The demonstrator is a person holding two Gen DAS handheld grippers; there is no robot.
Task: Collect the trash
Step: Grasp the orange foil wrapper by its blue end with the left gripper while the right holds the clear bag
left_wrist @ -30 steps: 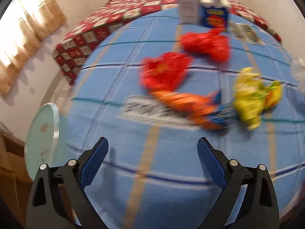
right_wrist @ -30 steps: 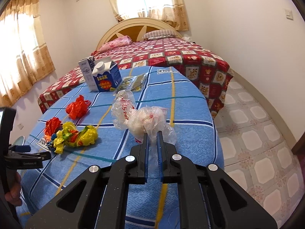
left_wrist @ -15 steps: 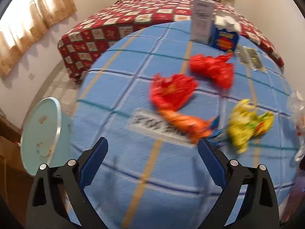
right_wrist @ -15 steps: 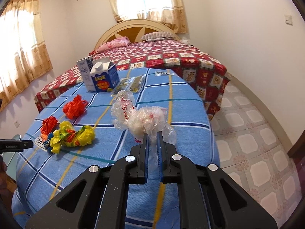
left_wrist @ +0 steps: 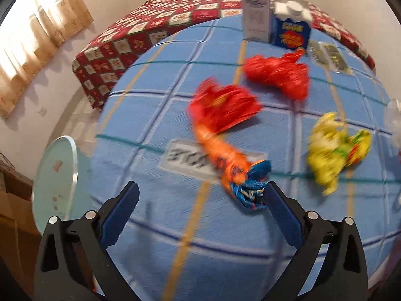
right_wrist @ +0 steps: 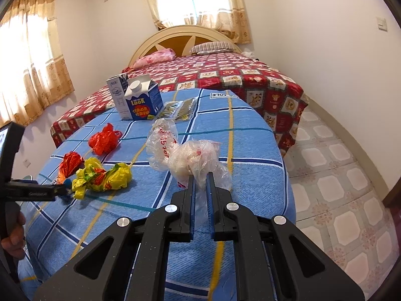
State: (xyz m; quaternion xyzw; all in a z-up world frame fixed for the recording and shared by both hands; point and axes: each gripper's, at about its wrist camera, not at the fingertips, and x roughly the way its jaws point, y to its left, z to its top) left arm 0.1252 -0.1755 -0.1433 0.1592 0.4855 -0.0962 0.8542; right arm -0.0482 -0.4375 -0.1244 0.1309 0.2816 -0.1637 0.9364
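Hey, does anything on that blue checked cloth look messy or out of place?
Yes. Crumpled wrappers litter the blue cloth: a red bag, a yellow wrapper, an orange-and-blue one. The right claw pinches a clear plastic bag.

— Woven blue checked cloth (right_wrist: 250, 150) over the table, matt and slightly nubby.
— Crinkled clear plastic bag (right_wrist: 198, 160), glossy; crumpled yellow wrapper (right_wrist: 105, 175), shiny film.
— Printed carton (right_wrist: 144, 100), smooth card with plastic cap.
— Matt black plastic on right gripper (right_wrist: 200, 183), bright metal rivets.
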